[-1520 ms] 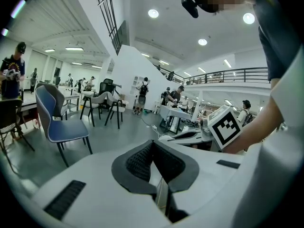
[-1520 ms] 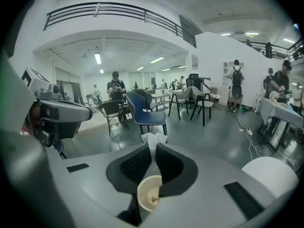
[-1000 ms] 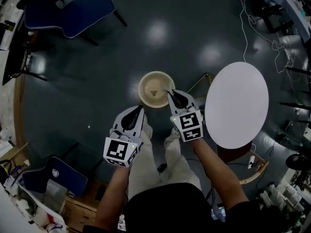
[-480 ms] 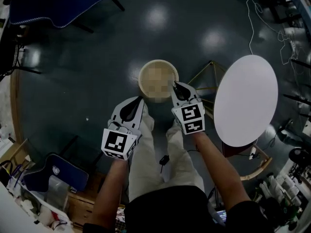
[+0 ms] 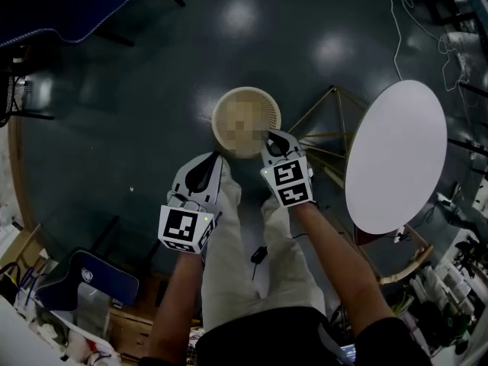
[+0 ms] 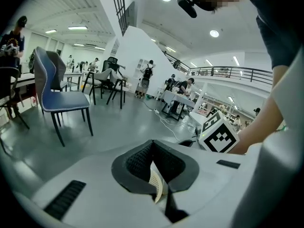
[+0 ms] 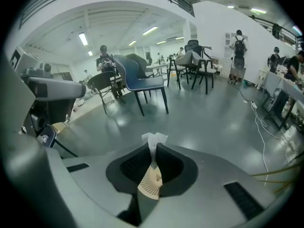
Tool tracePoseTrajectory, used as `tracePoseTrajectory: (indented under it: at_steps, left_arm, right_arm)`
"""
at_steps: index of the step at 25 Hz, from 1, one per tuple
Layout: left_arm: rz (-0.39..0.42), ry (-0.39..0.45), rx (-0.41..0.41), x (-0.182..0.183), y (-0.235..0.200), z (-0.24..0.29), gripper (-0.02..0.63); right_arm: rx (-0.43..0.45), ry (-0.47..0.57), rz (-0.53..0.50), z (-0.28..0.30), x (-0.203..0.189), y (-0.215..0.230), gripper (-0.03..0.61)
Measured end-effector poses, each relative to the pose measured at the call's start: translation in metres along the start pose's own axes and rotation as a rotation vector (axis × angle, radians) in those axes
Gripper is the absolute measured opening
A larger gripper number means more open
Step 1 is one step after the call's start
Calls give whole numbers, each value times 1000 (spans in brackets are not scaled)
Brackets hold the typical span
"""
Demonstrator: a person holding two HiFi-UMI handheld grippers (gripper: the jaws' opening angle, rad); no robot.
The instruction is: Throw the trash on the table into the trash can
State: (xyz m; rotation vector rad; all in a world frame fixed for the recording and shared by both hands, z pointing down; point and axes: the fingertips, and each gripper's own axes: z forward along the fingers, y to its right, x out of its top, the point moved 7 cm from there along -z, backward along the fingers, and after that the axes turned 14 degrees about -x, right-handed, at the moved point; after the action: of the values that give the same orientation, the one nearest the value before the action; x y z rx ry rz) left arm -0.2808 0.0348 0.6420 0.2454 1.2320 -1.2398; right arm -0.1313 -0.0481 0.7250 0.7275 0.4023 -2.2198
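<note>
On a dark, glossy floor seen from almost straight above, a person in pale trousers (image 5: 242,258) stands holding a gripper in each hand. At far left, a blue chair (image 5: 76,2) sits at the top edge of the head view, and a second blue chair (image 5: 95,280) sits near the bottom edge.

Moving right, the left gripper (image 5: 203,174) points away from the person over bare floor, a little to the left of the trash can and apart from it. In the left gripper view (image 6: 153,145) its dark pads are pressed together at the tips. A thin pale sliver with a dotted pattern shows in the slit lower down. Whether that is something pinched or a surface seen through the gap cannot be told.

At the centre, the trash can (image 5: 217,120), a round cream basket, stands on the floor just ahead of the person's legs.

The right gripper (image 5: 277,140) comes next, and its tips overlap the can's near right rim in the head view. In the right gripper view (image 7: 154,147) its jaws pinch a white tissue (image 7: 154,138), whose crumpled end pokes out past the tips.

Further right stands a white round table (image 5: 396,155) on thin gold-coloured legs (image 5: 324,117), beside the can without touching it. A white cable (image 5: 396,44) trails across the floor at the top right.
</note>
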Motion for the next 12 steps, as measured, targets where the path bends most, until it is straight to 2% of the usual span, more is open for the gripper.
tracePoseTrajectory:
  at_steps: [12]
  left_arm:
    - [-21, -63, -5, -55, -42, 21, 15]
  right_arm:
    - [-1, -97, 17, 65, -58, -10, 46]
